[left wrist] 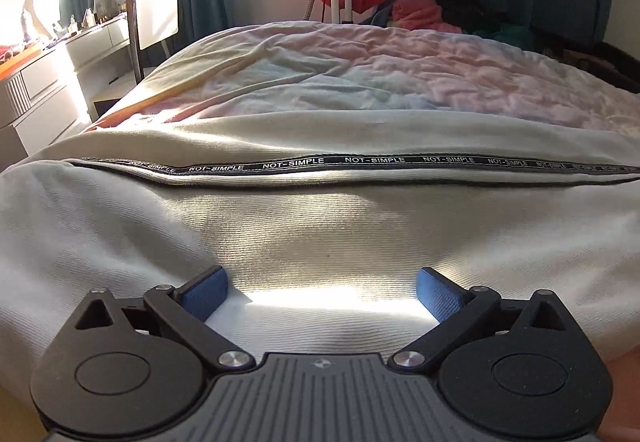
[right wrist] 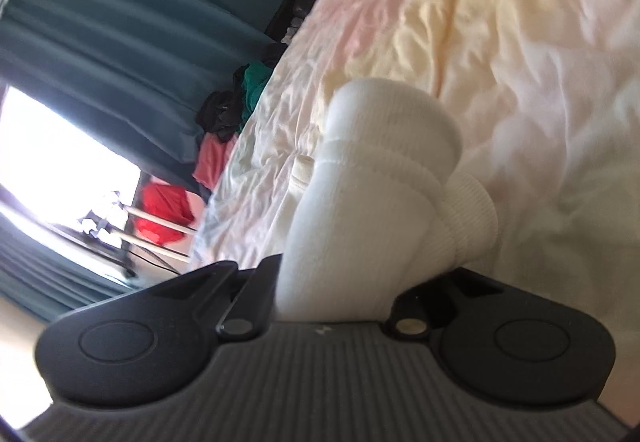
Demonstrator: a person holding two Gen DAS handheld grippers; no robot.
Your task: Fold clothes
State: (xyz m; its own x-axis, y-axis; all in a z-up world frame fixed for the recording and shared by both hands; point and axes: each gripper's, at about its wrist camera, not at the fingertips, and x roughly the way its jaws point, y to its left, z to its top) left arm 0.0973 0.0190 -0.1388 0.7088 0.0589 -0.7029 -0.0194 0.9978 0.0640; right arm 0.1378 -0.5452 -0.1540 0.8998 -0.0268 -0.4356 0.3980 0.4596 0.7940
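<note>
On the pastel crinkled bedspread [left wrist: 360, 74], the left gripper [left wrist: 322, 292] hovered spread over the white ribbed sweatshirt [left wrist: 320, 226]; the right gripper [right wrist: 356, 278] pinched its cuffed sleeve [right wrist: 384, 182]

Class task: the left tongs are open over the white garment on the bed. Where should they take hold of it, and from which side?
Grip the near fold of the white garment that lies between the open left tongs, coming in low from the near edge. The cloth bulges there, and the black lettered band lies farther off.
</note>
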